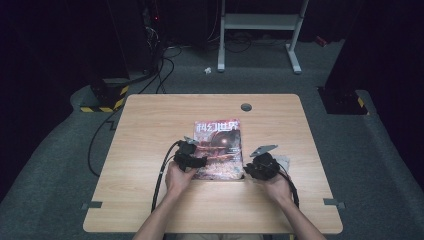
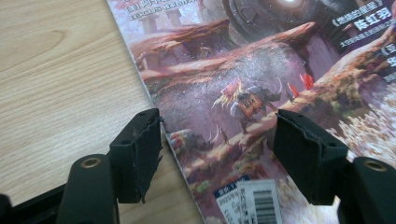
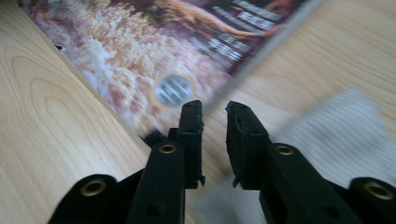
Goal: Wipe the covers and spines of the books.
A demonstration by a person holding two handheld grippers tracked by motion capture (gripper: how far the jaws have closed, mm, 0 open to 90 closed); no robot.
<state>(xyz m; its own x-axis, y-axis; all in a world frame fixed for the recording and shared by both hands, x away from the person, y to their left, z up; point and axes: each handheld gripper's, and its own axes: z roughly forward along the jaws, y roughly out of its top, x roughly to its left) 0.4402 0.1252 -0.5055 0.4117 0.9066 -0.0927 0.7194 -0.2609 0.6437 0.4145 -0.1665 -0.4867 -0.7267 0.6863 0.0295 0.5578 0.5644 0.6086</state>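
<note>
A dark room with grey carpet, cables and a white frame [image 1: 260, 30] at the back surrounds a pale wooden bench [image 1: 150, 130]. A magazine [image 1: 218, 148] with a colourful illustrated cover lies flat near the middle of the bench, its near edge toward the person. The left tool [image 1: 192, 156] sits over the magazine's left edge; in the left gripper view its jaws stand wide apart and released, one over bare wood just beside the spine edge, the other over the cover, neither pressing on the paper. The right tool [image 1: 261, 165] rests at the magazine's near right corner; the right gripper view shows its jaws slightly parted, with the corner of the magazine [image 3: 154, 60] just ahead of the tips and nothing gripped. A small grey-white pad [image 1: 283, 161] lies beside the right tool. The step in hand appears to be taking hold of the cover at its corner. Done well, the right tool slides low so one jaw passes beneath the cover alone, while the left tool steadies the spine edge against sliding; a pinch too deep would likely gather several pages.
</note>
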